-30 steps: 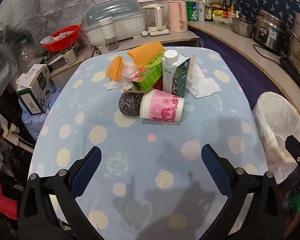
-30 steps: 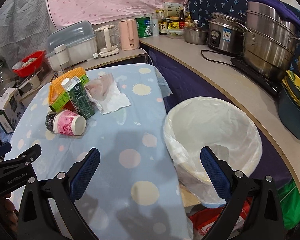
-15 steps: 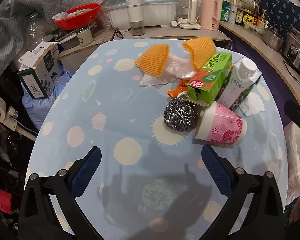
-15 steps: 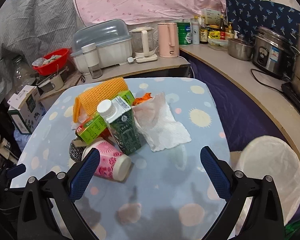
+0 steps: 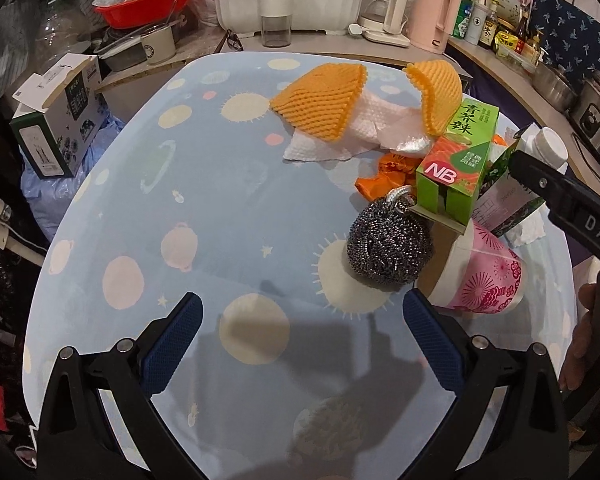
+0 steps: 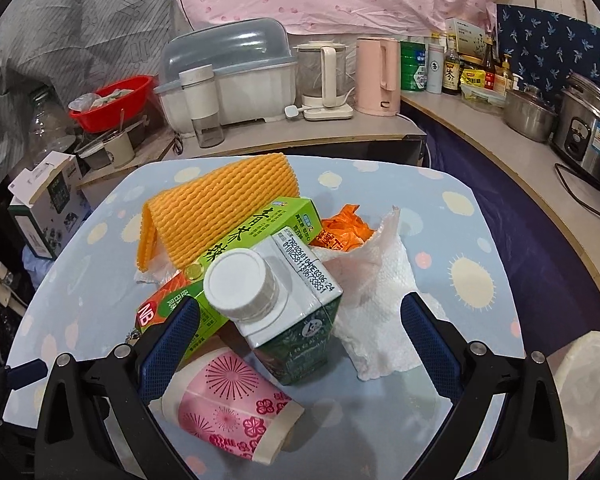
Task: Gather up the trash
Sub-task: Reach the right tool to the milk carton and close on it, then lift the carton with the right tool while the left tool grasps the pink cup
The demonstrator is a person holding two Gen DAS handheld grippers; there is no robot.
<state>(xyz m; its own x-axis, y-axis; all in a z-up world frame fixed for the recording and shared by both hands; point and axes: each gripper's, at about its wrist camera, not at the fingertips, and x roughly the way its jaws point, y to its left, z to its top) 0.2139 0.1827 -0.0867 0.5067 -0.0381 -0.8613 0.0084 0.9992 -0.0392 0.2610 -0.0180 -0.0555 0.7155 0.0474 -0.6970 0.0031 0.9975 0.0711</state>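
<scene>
The right claw (image 6: 300, 320) is hanging wide open over the heap of trash on the dotted tabletop (image 6: 480, 240), holding nothing, and the dark green carton (image 6: 296, 320) with its white cap is standing right between the two blue pads, its long axis running upright and leaning a little toward the camera. The left claw (image 5: 302, 340) is also gaping empty, sitting over bare cloth with the steel scourer (image 5: 388, 244) just off to its far right, so the right hand looks the nearer one for the carton. The pink paper cup (image 6: 232, 404) is lying on its side just near of the carton, and the green box (image 6: 236, 264) is leaning against its left. The lined bin (image 6: 588, 392) is waiting at the near right edge
</scene>
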